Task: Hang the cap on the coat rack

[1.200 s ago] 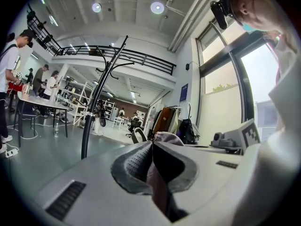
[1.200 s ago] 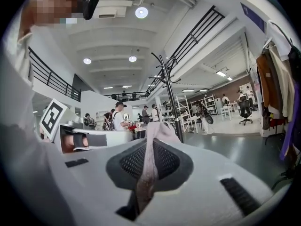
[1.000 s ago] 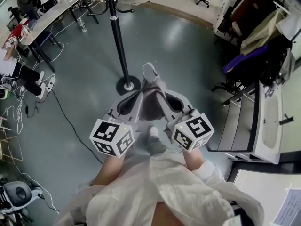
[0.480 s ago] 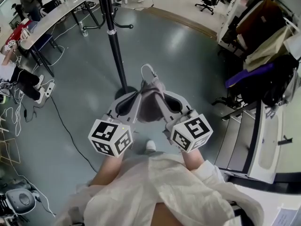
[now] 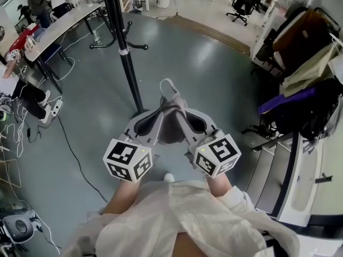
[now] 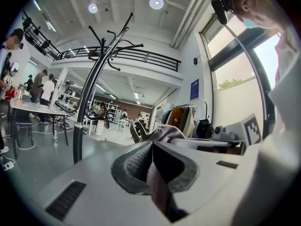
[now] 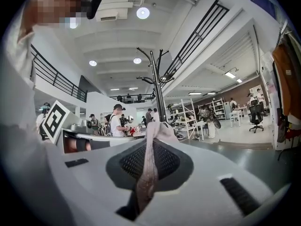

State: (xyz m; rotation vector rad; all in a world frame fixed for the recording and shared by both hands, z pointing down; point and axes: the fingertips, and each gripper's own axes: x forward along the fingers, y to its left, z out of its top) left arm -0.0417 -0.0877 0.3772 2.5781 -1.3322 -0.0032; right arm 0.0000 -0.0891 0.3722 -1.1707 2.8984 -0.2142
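Observation:
A mauve-grey cap hangs between my two grippers, its strap loop sticking up toward the rack. My left gripper is shut on the cap's left side and my right gripper is shut on its right side. The black coat rack stands just beyond and left of the cap, with low hooks on its pole. In the left gripper view the cap is pinched in the jaws and the coat rack rises ahead on the left. In the right gripper view the cap is clamped, with the coat rack straight ahead.
Desks with seated people stand at the far left, and cables trail over the grey floor. A clothes rail with coats and bags and a white cabinet line the right side. An office chair stands at the back.
The view has moved toward the rack: its pole looks nearer, its low hooks have come into sight, and its base is now hidden behind the cap. Both grippers still hold the cap.

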